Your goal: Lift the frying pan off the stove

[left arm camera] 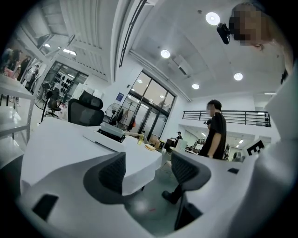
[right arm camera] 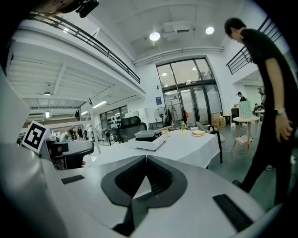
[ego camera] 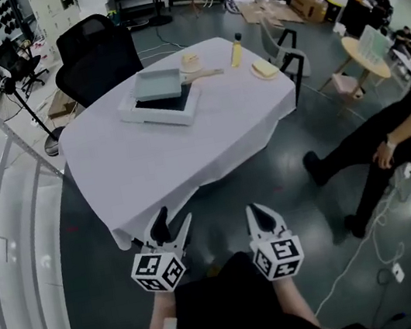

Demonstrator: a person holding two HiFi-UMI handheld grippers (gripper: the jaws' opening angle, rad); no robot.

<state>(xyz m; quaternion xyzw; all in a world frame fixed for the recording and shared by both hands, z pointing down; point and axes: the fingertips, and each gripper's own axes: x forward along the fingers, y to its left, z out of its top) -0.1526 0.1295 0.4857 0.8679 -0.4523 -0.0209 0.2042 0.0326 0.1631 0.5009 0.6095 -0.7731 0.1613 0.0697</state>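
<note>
A square grey frying pan with a wooden handle sits on a white stove with a black top, at the far side of the white-clothed table. Both grippers hang well short of the table's near edge, far from the pan. My left gripper is open with nothing between its jaws; its own view shows the pan far ahead past the gripper. My right gripper is shut and empty, tips touching, with the pan and stove in the distance.
Behind the stove stand a yellow bottle, a plate with bread and another small dish. A black office chair stands at the table's far left. A person in black is at the right, near floor cables.
</note>
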